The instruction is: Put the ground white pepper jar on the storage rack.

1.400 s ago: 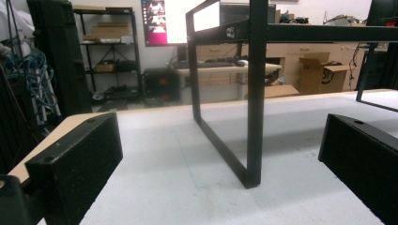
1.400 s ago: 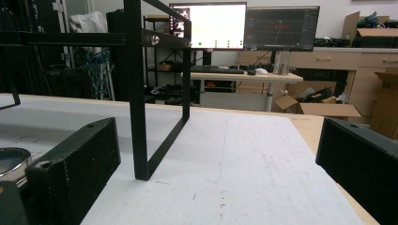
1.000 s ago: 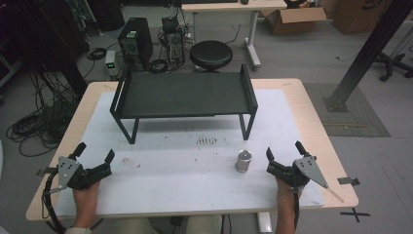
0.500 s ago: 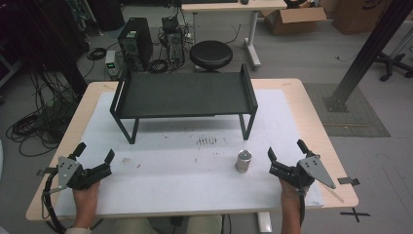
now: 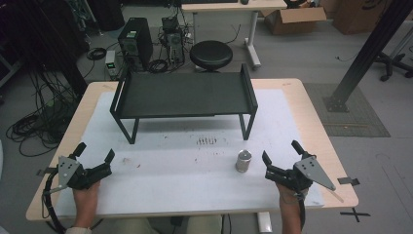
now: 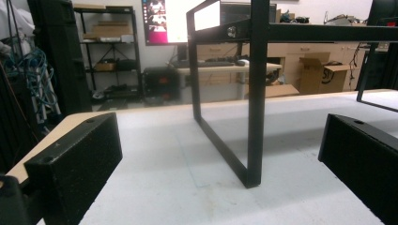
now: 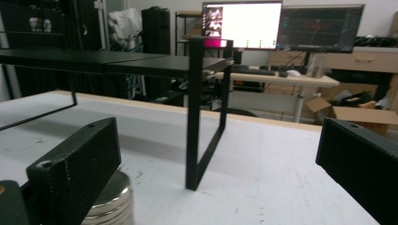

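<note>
Our right hand-held gripper (image 5: 278, 159) has edged toward the can (image 5: 243, 161), jaws apart; left hand-held gripper (image 5: 94, 152) also apart. Approaching off-centre, we could topple it.

L gripper (image 6: 225, 187) jaws wide apart, low over white table mat (image 6: 178, 178), nothing btwn them. Black shelf frame (image 6: 259, 93) stands ahead, its leg resting on mat. Monitor (image 6: 164, 21) & cardboard box (image 6: 324, 75) in bkgd.
</note>
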Available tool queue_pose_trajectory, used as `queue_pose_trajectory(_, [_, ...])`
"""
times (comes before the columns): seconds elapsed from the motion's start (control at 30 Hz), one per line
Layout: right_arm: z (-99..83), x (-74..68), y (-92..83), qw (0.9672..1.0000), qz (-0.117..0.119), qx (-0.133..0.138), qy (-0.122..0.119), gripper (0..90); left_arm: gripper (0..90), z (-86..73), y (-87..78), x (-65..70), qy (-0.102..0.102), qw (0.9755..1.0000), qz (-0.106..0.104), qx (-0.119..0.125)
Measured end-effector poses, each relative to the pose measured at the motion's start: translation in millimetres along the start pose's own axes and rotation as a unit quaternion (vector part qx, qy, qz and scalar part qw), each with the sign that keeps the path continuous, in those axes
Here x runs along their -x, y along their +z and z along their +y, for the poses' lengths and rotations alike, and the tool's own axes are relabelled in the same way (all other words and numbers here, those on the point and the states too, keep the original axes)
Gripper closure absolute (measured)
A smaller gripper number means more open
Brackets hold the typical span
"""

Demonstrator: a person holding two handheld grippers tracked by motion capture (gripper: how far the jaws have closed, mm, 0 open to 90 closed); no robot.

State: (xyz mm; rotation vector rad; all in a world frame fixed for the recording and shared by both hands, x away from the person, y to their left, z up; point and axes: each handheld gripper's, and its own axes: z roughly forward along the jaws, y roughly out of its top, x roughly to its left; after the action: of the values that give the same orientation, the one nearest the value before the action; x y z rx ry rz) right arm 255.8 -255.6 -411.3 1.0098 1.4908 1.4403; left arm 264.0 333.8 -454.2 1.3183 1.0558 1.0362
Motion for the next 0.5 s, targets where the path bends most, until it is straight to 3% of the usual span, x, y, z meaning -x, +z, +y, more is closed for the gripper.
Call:
queue_pose_trajectory(0.07, [4.1, -6.1, 0.6, 0.9998, 0.017, -0.008, -0.001, 0.0, 0.3, -0.1, -0.1, -0.1, -0.001, 1.0, 0.0, 0.001])
queue_pose_trajectory(0.3, [10.6, -19.9, 2.8, 0.9989, 0.041, -0.025, -0.001, 0.0, 0.4, 0.0, -0.1, -0.1, 0.0, 1.0, 0.0, 0.001])
queue_pose_trajectory(0.5, [10.3, -35.8, 8.5, 0.9964, 0.071, -0.045, 0.003, 0.0, 0.3, -0.2, -0.6, -0.4, -0.002, 1.0, -0.001, 0.003])
